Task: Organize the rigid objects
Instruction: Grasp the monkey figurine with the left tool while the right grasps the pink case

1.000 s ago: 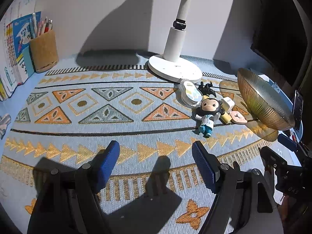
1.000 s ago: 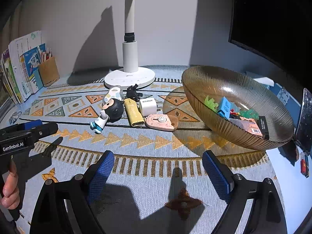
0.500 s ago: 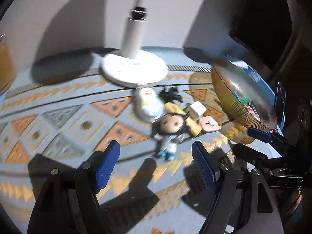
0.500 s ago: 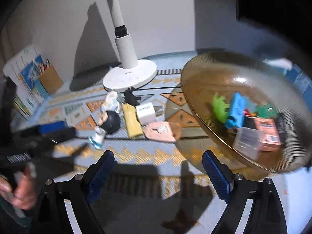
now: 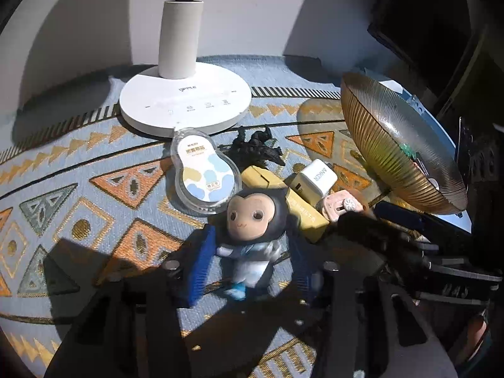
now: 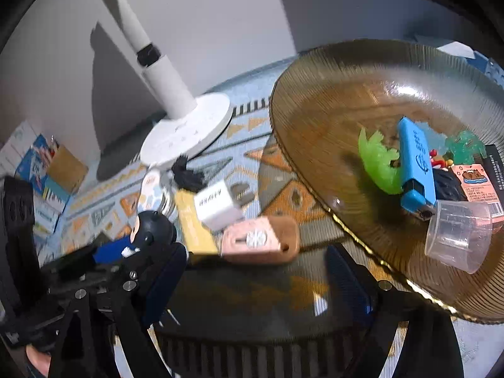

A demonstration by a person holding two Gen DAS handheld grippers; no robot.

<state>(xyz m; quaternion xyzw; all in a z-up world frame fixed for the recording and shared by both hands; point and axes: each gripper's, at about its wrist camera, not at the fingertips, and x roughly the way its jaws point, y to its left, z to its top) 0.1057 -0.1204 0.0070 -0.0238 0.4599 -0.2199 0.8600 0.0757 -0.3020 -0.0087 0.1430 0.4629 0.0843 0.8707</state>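
- Left wrist view: monkey figurine (image 5: pixel 252 236) is seen lying on the patterned mat (image 5: pixel 94 189), flanked by the left gripper (image 5: pixel 252 264), whose jaws have just been closing; pad contact cannot be told.
- Right gripper (image 6: pixel 252 283) is held wide, empty, near the pink case (image 6: pixel 261 242).
- Risk: the round head may be slipped off, nudging the yellow block (image 5: pixel 299 211).

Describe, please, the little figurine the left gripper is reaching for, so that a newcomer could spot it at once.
Start at the white lamp base; in front of it lies a cluster of small things. The monkey figurine lies nearest, between the closing jaws of the left gripper. It alone has a face: big dark head, white outfit, blue feet.
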